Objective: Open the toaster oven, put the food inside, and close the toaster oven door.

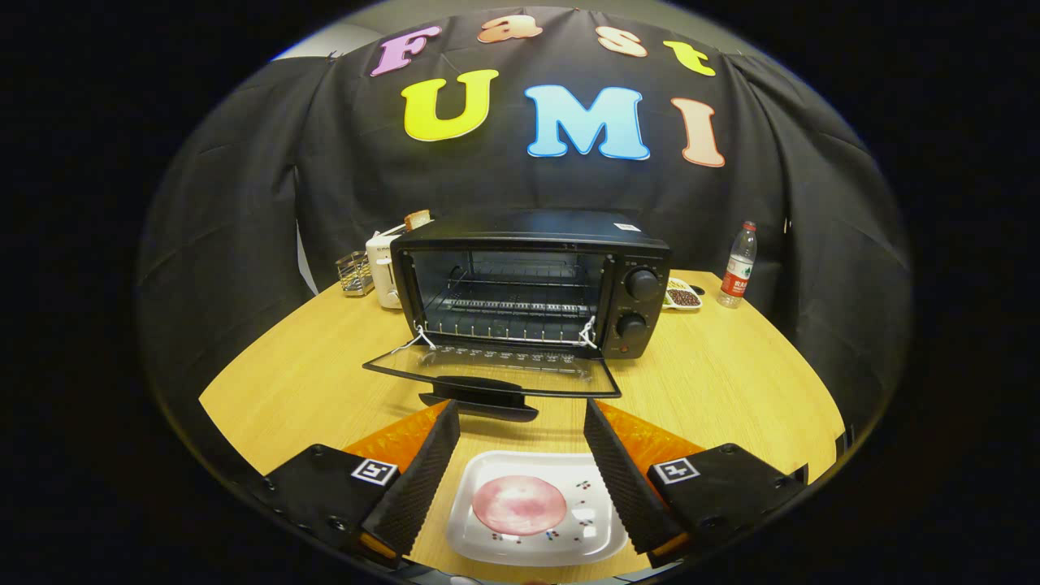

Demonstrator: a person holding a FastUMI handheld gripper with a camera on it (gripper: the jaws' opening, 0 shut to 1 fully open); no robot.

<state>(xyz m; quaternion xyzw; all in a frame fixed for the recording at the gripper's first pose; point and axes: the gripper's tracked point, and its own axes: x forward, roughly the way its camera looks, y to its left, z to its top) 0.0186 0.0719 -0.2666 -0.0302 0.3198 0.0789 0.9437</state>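
The tool (pixel 522 426) hangs low over the near edge of the wooden surface (pixel 309 382), and its two fingers (pixel 418 479) are spread wide with nothing between the pads. Under the gap between the fingers lies a white plate (pixel 487 546) with small dark marks on it. On the plate rests the food (pixel 520 504), a round pink slice that lies flat, a little toward the left finger. Neither finger touches the plate or the slice as far as I can see.

Just ahead of the fingertips is the oven (pixel 532 280), a black toaster oven that stands near the middle of the surface. Its glass door (pixel 491 370) is folded down and lies almost flat toward the tool, with the dark handle (pixel 479 398) at its front edge. Inside, a wire rack (pixel 516 309) is visible, and the cavity holds no food. Two round knobs (pixel 642 284) sit one above the other on the right side of the oven.

Behind the oven at the left stand a white toaster (pixel 386 272) with a piece of bread (pixel 418 218) on top and a small wire holder (pixel 354 273). Toward the far right edge there are a small dish (pixel 682 296) with dark contents and a clear bottle (pixel 738 266) with a red label
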